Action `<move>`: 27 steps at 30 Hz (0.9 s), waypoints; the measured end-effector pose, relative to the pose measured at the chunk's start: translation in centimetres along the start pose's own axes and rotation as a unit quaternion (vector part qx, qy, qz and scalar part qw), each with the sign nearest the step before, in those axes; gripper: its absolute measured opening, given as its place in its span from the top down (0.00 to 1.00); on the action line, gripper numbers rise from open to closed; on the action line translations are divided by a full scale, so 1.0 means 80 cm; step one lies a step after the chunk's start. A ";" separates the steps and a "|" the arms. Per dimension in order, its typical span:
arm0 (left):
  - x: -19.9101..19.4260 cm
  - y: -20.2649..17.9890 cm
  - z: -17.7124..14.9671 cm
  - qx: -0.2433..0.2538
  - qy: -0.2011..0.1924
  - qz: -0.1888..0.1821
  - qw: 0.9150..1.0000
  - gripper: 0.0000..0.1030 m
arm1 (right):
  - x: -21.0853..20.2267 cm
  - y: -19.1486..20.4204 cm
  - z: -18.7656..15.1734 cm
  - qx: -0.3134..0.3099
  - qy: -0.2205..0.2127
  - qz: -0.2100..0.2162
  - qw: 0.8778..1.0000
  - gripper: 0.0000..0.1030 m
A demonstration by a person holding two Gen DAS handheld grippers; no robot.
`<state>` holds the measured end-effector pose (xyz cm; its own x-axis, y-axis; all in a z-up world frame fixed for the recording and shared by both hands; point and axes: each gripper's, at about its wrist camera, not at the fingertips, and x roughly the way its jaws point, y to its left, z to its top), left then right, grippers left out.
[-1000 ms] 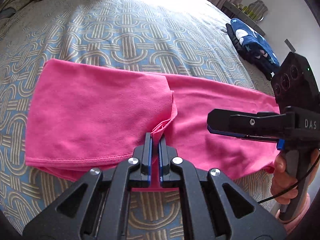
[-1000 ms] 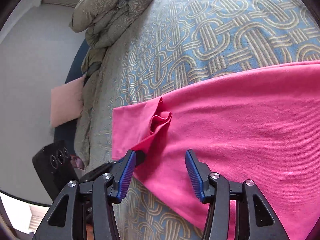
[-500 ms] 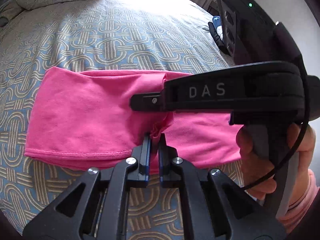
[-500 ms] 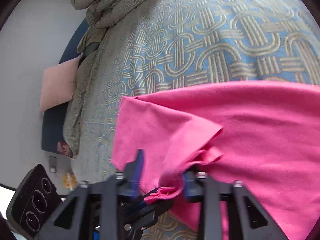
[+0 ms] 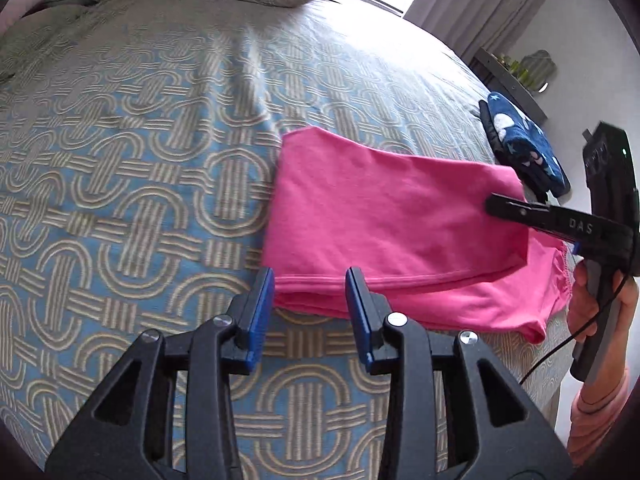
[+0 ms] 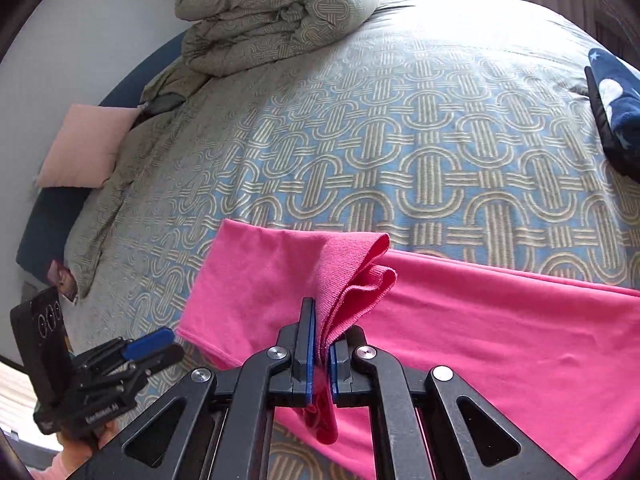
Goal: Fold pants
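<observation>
The pink pants (image 5: 384, 228) lie folded over on the patterned bedspread (image 5: 140, 168). My left gripper (image 5: 310, 312) is open and empty, just short of the fold at the pants' near left corner. My right gripper (image 6: 321, 364) is shut on a bunched pink edge of the pants (image 6: 352, 276) and holds that layer over the rest of the pants (image 6: 500, 340). In the left wrist view the right gripper (image 5: 520, 212) reaches in from the right above the pants. In the right wrist view the left gripper (image 6: 156, 346) sits at the lower left, open.
A rolled duvet (image 6: 276, 8) lies at the head of the bed. A dark blue starred garment (image 5: 524, 148) lies at the bed's right edge. A pink pillow (image 6: 86, 144) rests by the wall. The bed edge runs close below the pants.
My left gripper has let go of the pants and opened, pulling back left. My right gripper has shut on the pants' edge and carried it over to the right, folding the pants.
</observation>
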<state>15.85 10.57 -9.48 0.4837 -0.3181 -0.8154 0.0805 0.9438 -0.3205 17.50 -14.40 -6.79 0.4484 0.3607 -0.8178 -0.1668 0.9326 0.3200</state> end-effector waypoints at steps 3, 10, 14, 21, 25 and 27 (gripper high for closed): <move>-0.004 0.008 0.003 -0.006 -0.009 0.003 1.000 0.63 | -0.014 -0.019 -0.009 0.009 0.002 -0.017 1.000 0.96; 0.010 -0.032 0.004 0.041 -0.003 0.007 0.999 0.63 | -0.026 -0.050 -0.036 0.012 0.009 -0.059 0.998 0.93; 0.020 -0.051 0.001 0.056 0.008 0.007 0.998 0.63 | -0.020 -0.054 -0.045 -0.001 0.003 -0.067 0.998 0.93; 0.025 -0.057 -0.003 0.071 0.018 0.013 0.997 0.63 | -0.021 -0.056 -0.042 -0.010 -0.011 -0.077 0.997 0.93; 0.028 -0.057 -0.002 0.068 0.018 0.013 0.997 0.63 | -0.026 -0.059 -0.043 -0.011 -0.015 -0.078 0.997 0.94; 0.028 -0.058 -0.002 0.070 0.018 0.014 0.997 0.63 | -0.032 -0.060 -0.044 -0.008 -0.025 -0.081 0.996 0.94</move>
<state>16.46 5.43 -9.89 0.4565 -0.2917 -0.8406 0.1886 0.9550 -0.2289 14.07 -19.79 -7.95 0.5138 0.2057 -0.8329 -0.1034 0.9786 0.1779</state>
